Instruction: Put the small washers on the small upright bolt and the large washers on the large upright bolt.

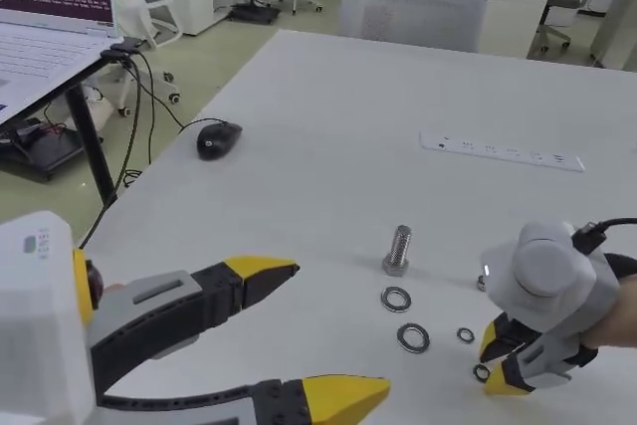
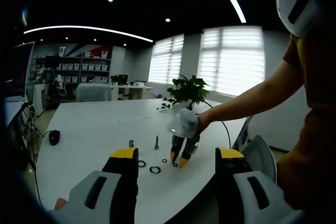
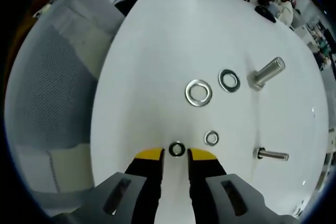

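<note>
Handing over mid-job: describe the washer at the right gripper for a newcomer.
On the white table, four washers lie before the large upright bolt. Yours is the small washer between the right gripper's yellow tips; the other small washer lies clear.

The white table [image 1: 328, 126] bears a small washer [image 3: 177, 149] between the right gripper's [image 3: 177, 157] yellow tips, a second small washer [image 3: 211, 138] just ahead, two large washers [image 3: 198, 93] farther ahead near the large bolt [image 3: 268, 73], the small bolt [image 3: 272, 155] off to the tips' right, and a mouse [image 1: 218, 138] and power strip [image 1: 501, 151] well beyond.
</note>
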`<state>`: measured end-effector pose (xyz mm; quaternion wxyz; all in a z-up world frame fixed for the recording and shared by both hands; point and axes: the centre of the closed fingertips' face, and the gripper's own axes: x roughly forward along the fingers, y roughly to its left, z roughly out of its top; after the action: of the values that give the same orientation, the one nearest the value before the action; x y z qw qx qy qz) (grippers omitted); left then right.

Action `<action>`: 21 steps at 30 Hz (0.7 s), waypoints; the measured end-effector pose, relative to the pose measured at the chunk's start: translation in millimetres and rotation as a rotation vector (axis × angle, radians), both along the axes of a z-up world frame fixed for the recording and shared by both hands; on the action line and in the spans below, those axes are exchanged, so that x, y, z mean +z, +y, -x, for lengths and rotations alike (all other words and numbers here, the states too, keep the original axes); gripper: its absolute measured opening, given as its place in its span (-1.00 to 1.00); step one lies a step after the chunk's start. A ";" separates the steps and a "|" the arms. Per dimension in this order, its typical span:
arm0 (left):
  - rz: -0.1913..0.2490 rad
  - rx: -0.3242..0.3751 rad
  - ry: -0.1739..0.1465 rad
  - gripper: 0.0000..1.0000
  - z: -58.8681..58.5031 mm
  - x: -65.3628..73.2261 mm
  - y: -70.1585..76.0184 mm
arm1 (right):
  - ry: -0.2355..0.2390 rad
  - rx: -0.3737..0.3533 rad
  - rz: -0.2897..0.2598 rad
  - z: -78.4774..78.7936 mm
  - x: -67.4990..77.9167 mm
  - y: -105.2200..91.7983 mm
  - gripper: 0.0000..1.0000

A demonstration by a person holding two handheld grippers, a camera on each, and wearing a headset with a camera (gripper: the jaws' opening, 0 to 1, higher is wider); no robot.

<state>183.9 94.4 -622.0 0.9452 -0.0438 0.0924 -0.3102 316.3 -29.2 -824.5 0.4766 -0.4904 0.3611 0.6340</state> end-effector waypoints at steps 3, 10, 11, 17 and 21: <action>0.001 -0.002 -0.001 0.17 -0.1 -0.7 0.8 | -0.004 -0.004 0.002 1.0 -0.1 0.2 -0.61; 0.004 -0.004 -0.005 0.17 -0.5 -0.8 0.9 | -0.017 0.018 0.016 2.6 -1.2 0.6 -0.65; 0.005 -0.004 -0.006 0.17 -0.4 -0.7 0.7 | -0.017 0.017 0.016 2.4 -1.3 0.6 -0.65; 0.004 -0.002 -0.005 0.17 0.8 -1.0 0.7 | -0.018 0.004 0.023 1.4 -2.0 2.4 -0.71; 0.005 0.003 -0.008 0.17 1.1 -0.1 1.3 | -0.019 0.003 0.030 1.0 -2.1 3.0 -0.74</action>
<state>182.8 95.6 -622.1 0.9459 -0.0448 0.0878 -0.3091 315.3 -26.3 -826.6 0.4717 -0.5039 0.3652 0.6246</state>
